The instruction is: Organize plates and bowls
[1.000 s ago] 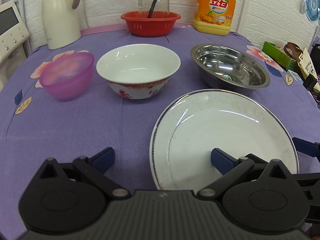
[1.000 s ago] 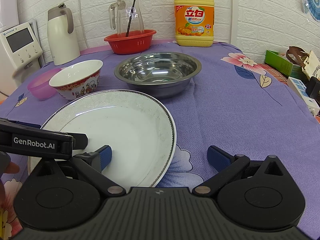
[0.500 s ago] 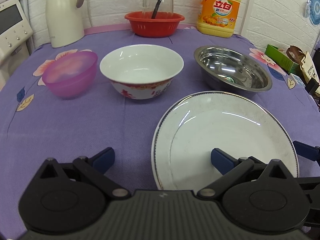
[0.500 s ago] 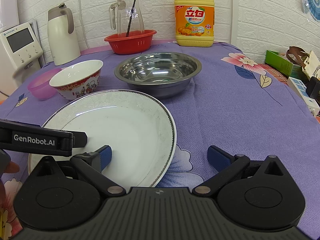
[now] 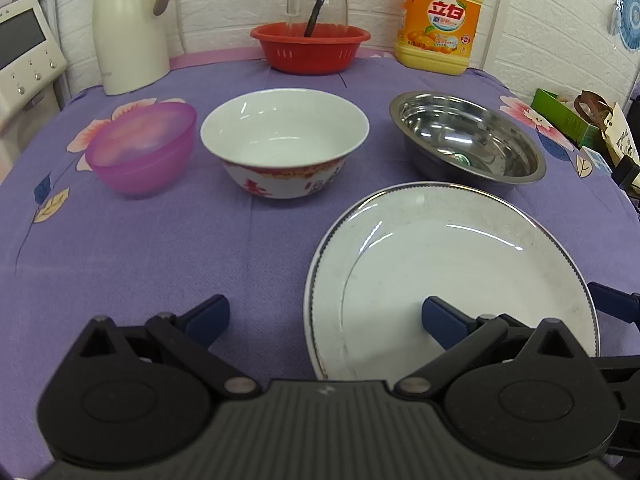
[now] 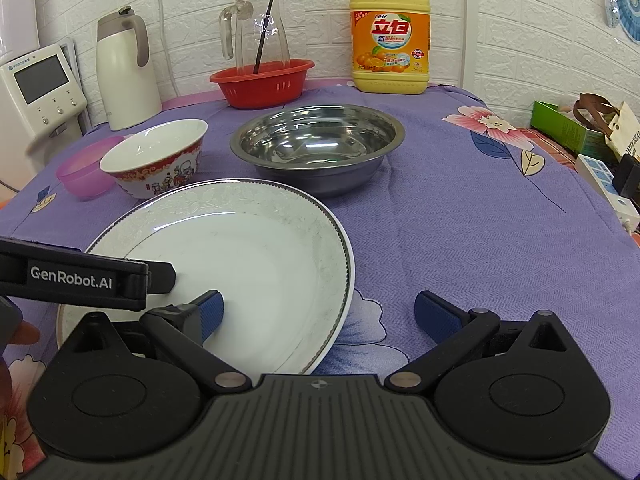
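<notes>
White round porcelain plate (image 5: 460, 264) straddled at its near rim by both grippers, left (image 5: 324, 316) and right (image 6: 318, 314), jaws spread wide.

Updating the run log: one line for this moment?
left gripper: open | right gripper: open | plate: on table, ungrasped | bowls: unstacked

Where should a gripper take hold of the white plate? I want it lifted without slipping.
Grip the plate by its raised rim, one finger above and one below. It lies flat on the cloth, so there is no other edge to pinch. The near-right rim looks best, probably: the right gripper is open, straddling it, and the steel bowl crowds the far side.
</notes>
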The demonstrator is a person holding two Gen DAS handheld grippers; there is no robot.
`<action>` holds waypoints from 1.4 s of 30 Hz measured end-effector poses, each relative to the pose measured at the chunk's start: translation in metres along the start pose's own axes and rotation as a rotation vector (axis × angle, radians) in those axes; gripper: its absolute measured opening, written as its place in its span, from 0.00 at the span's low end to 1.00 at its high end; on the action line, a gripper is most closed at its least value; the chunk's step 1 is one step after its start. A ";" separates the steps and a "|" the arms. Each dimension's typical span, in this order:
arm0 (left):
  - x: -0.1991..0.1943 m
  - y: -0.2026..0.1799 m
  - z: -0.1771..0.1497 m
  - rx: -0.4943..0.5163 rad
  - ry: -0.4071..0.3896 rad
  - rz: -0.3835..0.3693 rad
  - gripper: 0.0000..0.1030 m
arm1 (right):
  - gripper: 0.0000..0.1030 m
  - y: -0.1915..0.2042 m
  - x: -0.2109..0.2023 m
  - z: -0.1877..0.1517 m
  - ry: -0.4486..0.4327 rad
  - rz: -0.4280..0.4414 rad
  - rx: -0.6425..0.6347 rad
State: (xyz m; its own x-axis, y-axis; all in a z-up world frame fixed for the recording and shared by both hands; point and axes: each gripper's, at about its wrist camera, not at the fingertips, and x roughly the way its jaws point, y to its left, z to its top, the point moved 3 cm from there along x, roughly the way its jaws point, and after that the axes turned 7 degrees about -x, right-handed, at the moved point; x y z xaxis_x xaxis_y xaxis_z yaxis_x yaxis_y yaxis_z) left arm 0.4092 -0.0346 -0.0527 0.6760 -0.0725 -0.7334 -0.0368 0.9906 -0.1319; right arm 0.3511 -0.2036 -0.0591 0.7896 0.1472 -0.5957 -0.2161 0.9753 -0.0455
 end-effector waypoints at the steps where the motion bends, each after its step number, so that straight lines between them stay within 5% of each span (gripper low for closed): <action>1: 0.000 0.000 0.000 0.000 0.000 0.000 0.99 | 1.00 0.000 0.000 0.000 0.000 0.000 0.000; 22: 0.001 0.000 0.000 0.003 -0.002 0.006 0.99 | 1.00 0.005 -0.001 0.001 -0.001 0.011 -0.013; 31: -0.002 -0.010 -0.002 0.035 0.000 -0.074 0.99 | 1.00 0.005 -0.001 0.001 0.008 0.023 -0.027; 42: 0.005 -0.017 -0.001 0.077 -0.017 -0.069 0.96 | 1.00 0.012 0.000 0.002 0.004 0.062 -0.047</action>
State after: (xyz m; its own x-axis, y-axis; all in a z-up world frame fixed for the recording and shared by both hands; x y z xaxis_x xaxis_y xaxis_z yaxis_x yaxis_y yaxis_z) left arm 0.4125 -0.0516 -0.0541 0.6872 -0.1399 -0.7129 0.0669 0.9893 -0.1297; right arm 0.3493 -0.1915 -0.0580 0.7716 0.2068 -0.6015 -0.2915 0.9555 -0.0453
